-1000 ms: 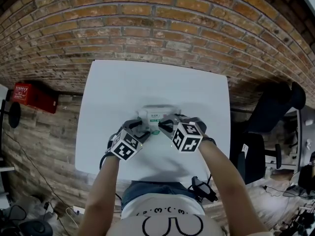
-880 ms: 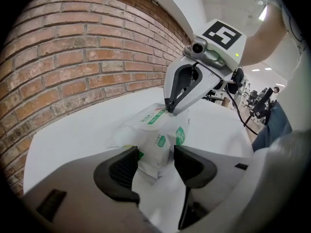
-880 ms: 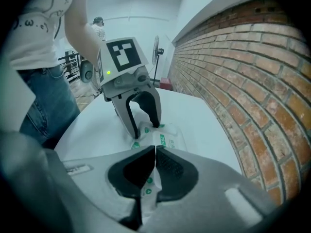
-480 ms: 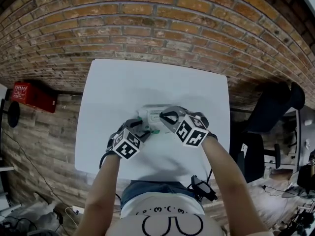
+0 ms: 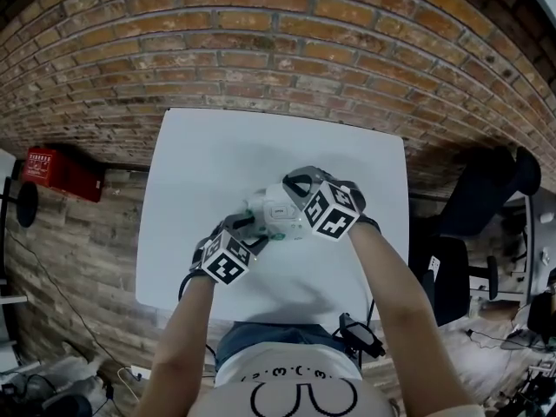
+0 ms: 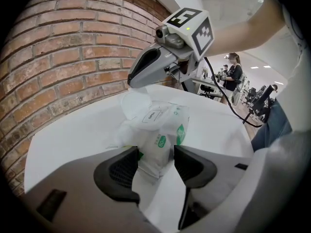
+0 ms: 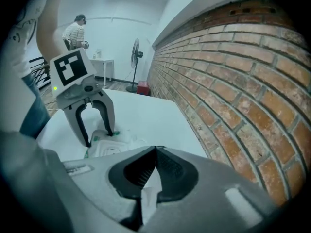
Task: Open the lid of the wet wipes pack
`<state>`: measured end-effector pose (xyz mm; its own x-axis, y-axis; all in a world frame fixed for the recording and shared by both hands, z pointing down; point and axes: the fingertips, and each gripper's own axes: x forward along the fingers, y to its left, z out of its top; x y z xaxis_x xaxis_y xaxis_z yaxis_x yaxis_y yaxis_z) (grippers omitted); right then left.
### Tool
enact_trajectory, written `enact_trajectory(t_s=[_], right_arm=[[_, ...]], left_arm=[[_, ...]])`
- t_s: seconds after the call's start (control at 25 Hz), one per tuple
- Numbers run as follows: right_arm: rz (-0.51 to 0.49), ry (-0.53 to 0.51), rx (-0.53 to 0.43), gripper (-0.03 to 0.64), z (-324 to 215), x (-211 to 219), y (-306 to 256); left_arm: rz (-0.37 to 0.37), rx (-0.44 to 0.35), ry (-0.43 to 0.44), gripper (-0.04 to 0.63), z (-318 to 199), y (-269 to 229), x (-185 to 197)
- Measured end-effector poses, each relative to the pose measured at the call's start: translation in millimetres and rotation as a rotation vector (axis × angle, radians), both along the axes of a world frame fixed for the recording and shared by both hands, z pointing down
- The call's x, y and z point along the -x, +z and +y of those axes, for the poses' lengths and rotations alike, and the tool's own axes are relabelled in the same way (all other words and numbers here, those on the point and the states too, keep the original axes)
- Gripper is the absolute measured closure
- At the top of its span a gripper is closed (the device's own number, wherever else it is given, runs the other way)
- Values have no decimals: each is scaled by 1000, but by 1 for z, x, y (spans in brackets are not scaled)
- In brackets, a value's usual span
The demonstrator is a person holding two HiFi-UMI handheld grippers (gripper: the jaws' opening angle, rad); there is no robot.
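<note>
My left gripper (image 6: 155, 152) is clenched on the near short end of the wet wipes pack (image 6: 159, 130). One jaw presses each long side and the soft wrapper bulges between them. The pack sits at the middle of the white table (image 5: 217, 163), in front of the brick wall (image 5: 261, 42).

In the left gripper view the pack's long axis runs straight away from my left jaws, toward the wall and toward my other tool. Its printed top face, with the green marks, looks upward, and the far end seems to sit a little higher than the end I hold.

My right gripper (image 7: 156, 150) has its jaws pressed together on the lid (image 6: 135, 102), with a thin white edge of it showing between the pads. It comes in from above, over the far part of the pack. The lid is a pale rounded flap. It stands up off the top face, tilted back toward the wall, and its free edge is pinched at the jaw tips. From the head view the two grippers face each other across the pack, the left one nearer my body.
</note>
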<state>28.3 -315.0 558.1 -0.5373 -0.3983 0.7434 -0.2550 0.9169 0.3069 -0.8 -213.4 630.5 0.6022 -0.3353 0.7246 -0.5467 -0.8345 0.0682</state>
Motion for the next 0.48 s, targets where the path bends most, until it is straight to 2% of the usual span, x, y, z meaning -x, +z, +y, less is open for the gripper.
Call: enact_trajectory(t_s=[0.48], right_arm=[[42, 138, 42, 614, -27, -6, 28]], left_arm=[[1, 21, -9, 364, 0, -2, -1]])
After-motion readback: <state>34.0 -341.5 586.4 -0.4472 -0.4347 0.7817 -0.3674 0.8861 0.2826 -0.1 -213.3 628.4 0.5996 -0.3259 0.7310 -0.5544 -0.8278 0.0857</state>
